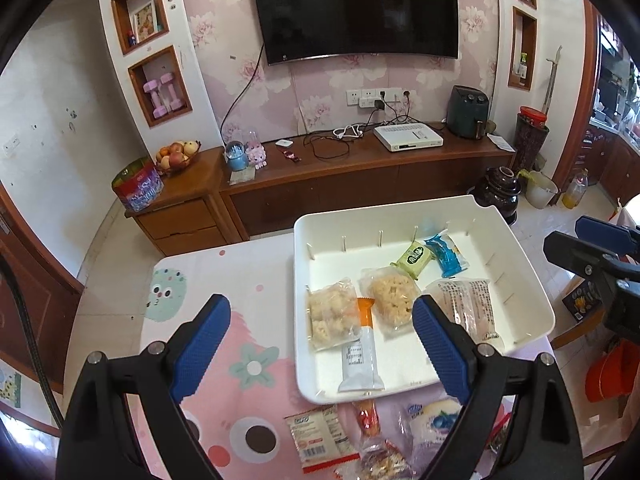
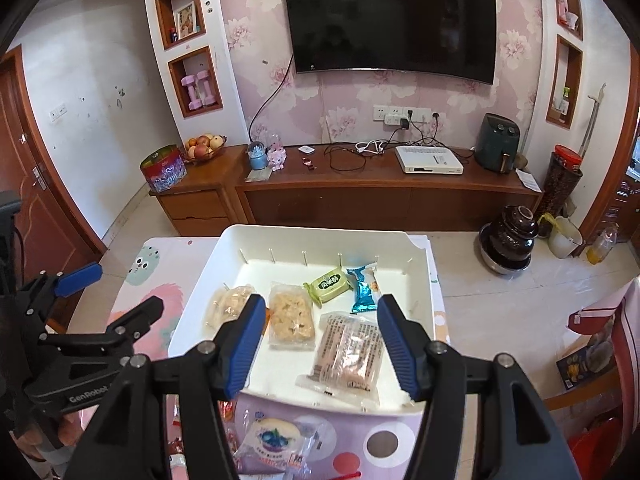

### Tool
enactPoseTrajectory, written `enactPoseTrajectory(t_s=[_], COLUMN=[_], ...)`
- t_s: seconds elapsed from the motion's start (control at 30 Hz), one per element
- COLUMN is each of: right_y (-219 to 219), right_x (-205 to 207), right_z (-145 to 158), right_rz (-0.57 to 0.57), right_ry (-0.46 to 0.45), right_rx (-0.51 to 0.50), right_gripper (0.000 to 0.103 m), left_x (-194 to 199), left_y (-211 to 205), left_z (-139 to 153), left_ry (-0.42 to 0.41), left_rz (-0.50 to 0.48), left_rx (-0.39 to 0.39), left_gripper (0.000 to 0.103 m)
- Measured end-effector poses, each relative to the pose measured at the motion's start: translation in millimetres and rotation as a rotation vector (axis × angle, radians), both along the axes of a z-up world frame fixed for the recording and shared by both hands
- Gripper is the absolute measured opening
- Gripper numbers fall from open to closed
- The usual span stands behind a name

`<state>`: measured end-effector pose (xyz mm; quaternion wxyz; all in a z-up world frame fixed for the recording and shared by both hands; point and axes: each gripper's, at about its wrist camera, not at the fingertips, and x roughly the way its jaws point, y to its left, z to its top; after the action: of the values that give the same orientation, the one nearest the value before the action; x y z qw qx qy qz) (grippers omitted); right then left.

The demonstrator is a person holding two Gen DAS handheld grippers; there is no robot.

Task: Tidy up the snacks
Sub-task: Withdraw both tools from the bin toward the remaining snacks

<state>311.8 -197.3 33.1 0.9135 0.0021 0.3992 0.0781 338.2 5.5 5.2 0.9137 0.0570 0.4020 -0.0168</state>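
A white tray (image 1: 400, 216) (image 2: 312, 232) on the pink table holds two rice-cracker packets (image 1: 330, 316) (image 1: 392, 300), an orange-and-white bar (image 1: 360, 356), a green packet (image 2: 328, 284), a blue packet (image 2: 364, 288) and a clear long packet (image 2: 348, 352). My left gripper (image 1: 322, 312) hovers open over the tray's near left part with nothing between its fingers. Above the tray's near side my right gripper (image 2: 323, 306) stands open and empty. In front of the tray lie a blueberry bun packet (image 2: 276, 440), a red-and-white sachet (image 1: 316, 436) and an orange-red sweet (image 1: 368, 416).
The table's cloth (image 1: 224, 272) has cartoon prints, and the floor drops off beyond its right edge. A wooden TV cabinet (image 2: 360, 196) stands behind the table. A dark jar (image 2: 508, 240) sits on the floor at the right, and a chair with a red bucket (image 1: 608, 372) is nearby.
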Motion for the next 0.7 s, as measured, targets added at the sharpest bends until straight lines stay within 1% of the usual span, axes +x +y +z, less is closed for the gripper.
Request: enactPoseTrajectory(t_s=[0.23,0.43,0.7], right_y=[3.3,7.3,18.0], right_x=[-26.0,-54.7,-102.8], right_z=[14.0,22.7,9.7], right_rz=[0.006,0.030,0.105], right_ry=[-0.002,-0.010,0.033], right_rx=[0.017,0.020,0.032], right_gripper=[0.059,0.059,0.059], left_x=[-35.0,-69.3,-126.6], left_y=[6.8,16.9,25.8], left_z=[17.9,30.2,23.3], left_ry=[-0.020,-0.034,-0.012], left_rz=[-0.007,-0.009,-0.025], left_rx=[0.008,-0.013,-0.021], left_gripper=[0.094,0.094,0.096])
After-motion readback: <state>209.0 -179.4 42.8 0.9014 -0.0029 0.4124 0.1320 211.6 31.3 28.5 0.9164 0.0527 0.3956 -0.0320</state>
